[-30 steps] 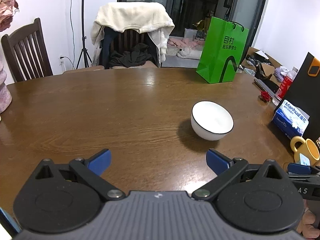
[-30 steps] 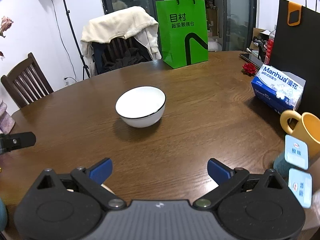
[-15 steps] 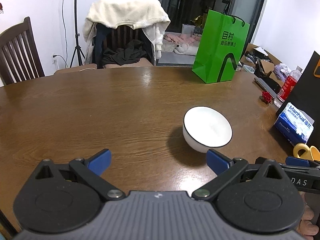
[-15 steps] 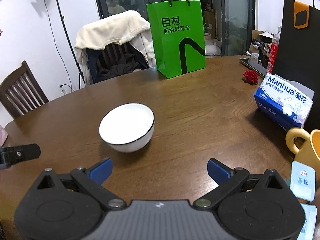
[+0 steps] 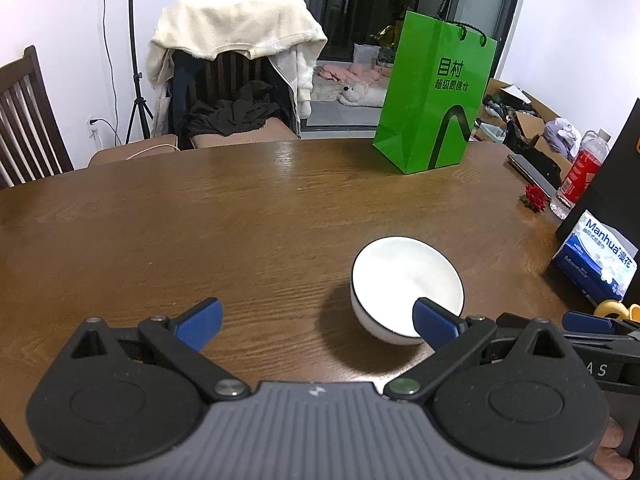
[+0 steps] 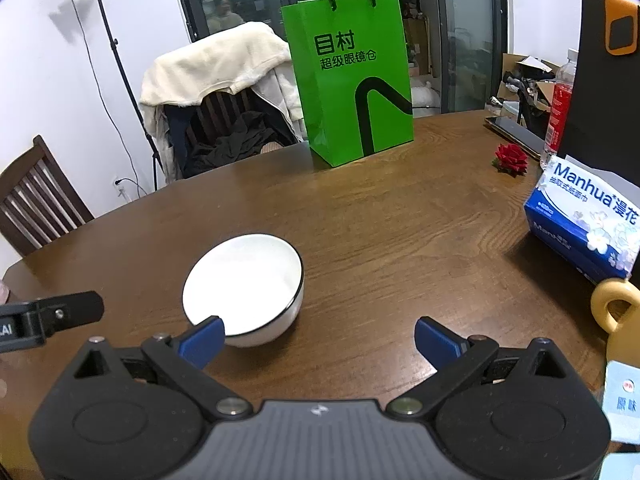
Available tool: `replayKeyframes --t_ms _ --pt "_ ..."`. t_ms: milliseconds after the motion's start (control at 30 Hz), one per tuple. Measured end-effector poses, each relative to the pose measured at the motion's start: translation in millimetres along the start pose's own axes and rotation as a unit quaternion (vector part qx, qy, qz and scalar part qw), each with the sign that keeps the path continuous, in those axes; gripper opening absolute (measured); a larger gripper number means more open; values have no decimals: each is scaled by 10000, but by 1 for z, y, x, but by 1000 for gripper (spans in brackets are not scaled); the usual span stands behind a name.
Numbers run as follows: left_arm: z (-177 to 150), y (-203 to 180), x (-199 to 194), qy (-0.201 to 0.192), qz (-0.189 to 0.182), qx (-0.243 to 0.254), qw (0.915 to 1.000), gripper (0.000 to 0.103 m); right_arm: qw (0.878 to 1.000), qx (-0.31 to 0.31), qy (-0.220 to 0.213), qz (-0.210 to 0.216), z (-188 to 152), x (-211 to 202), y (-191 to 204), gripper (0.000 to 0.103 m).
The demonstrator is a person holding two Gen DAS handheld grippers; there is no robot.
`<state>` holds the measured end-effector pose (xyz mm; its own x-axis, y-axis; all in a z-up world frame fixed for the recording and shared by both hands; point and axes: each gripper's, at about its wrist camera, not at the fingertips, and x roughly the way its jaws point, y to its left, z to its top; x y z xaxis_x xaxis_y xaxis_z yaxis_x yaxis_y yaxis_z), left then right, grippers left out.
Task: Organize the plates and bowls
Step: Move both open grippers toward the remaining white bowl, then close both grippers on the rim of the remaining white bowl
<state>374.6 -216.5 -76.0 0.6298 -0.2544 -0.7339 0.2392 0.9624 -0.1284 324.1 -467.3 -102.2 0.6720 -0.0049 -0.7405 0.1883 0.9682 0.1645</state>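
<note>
A white bowl with a thin dark rim [image 5: 404, 276] stands upright and empty on the brown wooden table [image 5: 200, 232]. In the left wrist view my left gripper [image 5: 316, 322] is open, and its right fingertip overlaps the bowl's near right side. In the right wrist view the bowl [image 6: 244, 284] sits front left, and my open right gripper [image 6: 318, 340] has its left fingertip in front of the bowl's near edge. Neither gripper holds anything. No plates are in view.
A green paper bag [image 6: 352, 80] stands at the table's far side. A blue tissue pack [image 6: 584, 216], a yellow mug [image 6: 616, 312], a red flower [image 6: 512, 158], a bottle [image 6: 560, 108] and a black bag crowd the right edge. Chairs [image 5: 232, 92] stand behind the table.
Both grippers have moved closer to the bowl. It now sits lower and nearer the fingertips in both views. The grippers stay open.
</note>
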Motion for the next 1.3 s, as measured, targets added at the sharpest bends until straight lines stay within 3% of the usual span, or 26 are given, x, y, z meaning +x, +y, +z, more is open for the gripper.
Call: replayKeyframes --t_ms 567,967,1200,1300 --pt "24 -2 59 372 77 -122 9992 103 9997 60 231 -27 29 44 7 101" --pt "23 8 92 673 269 -315 9969 103 9985 110 531 -42 32 75 7 97" --pt "22 3 109 840 143 -283 9960 100 9973 152 702 -131 31 93 5 87" --pt "22 -1 119 923 122 -250 9953 92 9965 184 806 -141 30 99 4 80"
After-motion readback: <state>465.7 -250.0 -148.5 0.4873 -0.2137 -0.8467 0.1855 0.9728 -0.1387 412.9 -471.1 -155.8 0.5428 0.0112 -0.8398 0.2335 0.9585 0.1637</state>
